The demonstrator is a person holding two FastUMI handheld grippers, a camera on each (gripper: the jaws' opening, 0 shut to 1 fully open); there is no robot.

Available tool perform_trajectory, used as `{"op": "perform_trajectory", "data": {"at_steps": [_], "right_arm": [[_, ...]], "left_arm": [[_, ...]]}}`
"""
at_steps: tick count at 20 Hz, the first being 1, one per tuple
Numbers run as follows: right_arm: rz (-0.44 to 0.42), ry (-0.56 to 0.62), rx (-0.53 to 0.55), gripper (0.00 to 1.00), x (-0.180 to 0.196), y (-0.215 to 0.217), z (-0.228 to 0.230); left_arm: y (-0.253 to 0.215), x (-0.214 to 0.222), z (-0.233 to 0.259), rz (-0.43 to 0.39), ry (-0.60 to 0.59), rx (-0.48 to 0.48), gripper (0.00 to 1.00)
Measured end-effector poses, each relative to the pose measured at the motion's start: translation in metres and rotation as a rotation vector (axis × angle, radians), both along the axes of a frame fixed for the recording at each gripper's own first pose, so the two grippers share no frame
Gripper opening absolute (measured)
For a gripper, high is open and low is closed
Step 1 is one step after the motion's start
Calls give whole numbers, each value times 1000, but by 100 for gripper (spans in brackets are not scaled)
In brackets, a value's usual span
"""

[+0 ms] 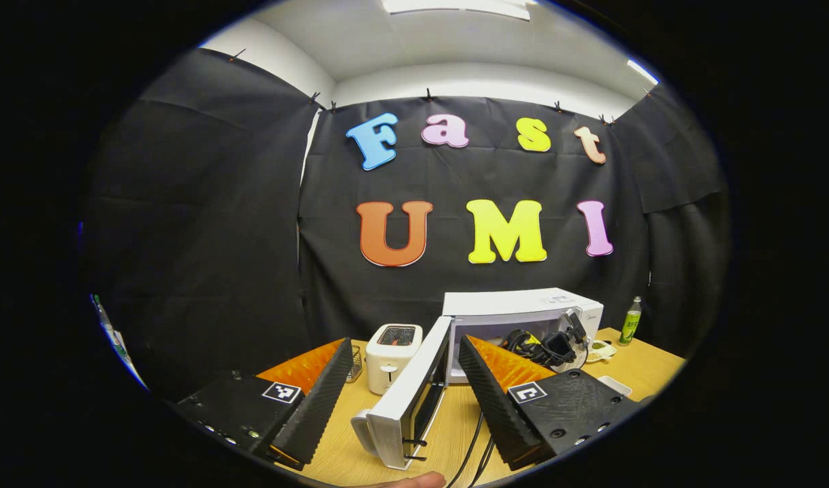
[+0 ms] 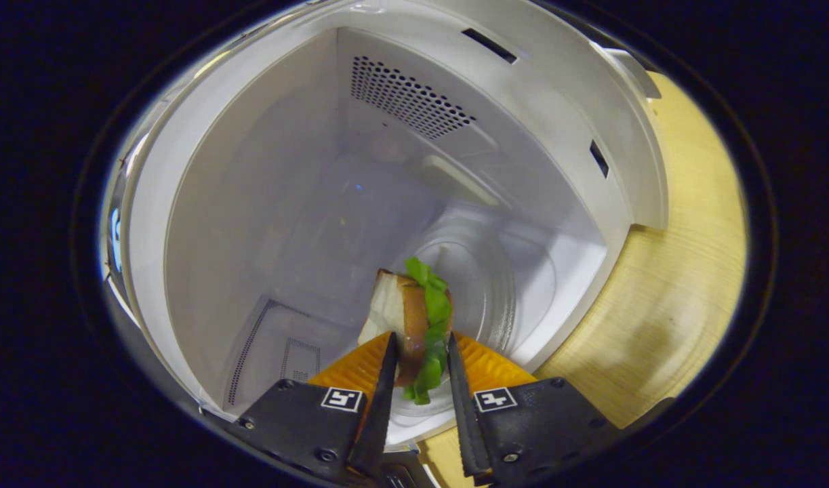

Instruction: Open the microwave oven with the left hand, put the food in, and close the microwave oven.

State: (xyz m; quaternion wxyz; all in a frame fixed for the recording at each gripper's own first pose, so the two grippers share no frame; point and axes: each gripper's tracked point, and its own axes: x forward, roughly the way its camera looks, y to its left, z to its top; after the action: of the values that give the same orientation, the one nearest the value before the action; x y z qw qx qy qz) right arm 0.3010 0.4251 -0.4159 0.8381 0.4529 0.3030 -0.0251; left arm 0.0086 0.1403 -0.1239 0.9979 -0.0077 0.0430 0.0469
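Note:
In the left gripper view, the white microwave stands on the wooden table with its door swung wide open towards me. My left gripper hovers in front of it, open and holding nothing, with the door's edge between its fingers' lines. At the microwave's mouth is my right gripper, a black body with cables. In the right gripper view, my right gripper is shut on a sandwich of bread and green lettuce. It holds the sandwich inside the white cavity, over the glass turntable.
A white toaster stands left of the door, with a small wire basket beside it. Right of the microwave are a green bottle and a small white dish. Black cables run across the table's front. A fingertip shows at the bottom edge.

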Motion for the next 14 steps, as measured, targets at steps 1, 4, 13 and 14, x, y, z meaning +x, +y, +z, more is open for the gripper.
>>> {"op": "perform_trajectory", "data": {"at_steps": [1, 4, 13, 14], "right_arm": [[6, -7, -18, 47, -1, 1, -1], [17, -12, -91, 55, -6, 1, -4], [93, -20, -378, 66, -10, -10, -7], [105, -25, -394, 69, -10, -11, -7]], "left_arm": [[3, 0, 3, 15, -2, -4, 95], [0, -1, 5, 4, -4, -15, 84], [2, -7, 2, 29, 21, 10, 95], [5, -8, 2, 37, 19, 18, 95]]}}
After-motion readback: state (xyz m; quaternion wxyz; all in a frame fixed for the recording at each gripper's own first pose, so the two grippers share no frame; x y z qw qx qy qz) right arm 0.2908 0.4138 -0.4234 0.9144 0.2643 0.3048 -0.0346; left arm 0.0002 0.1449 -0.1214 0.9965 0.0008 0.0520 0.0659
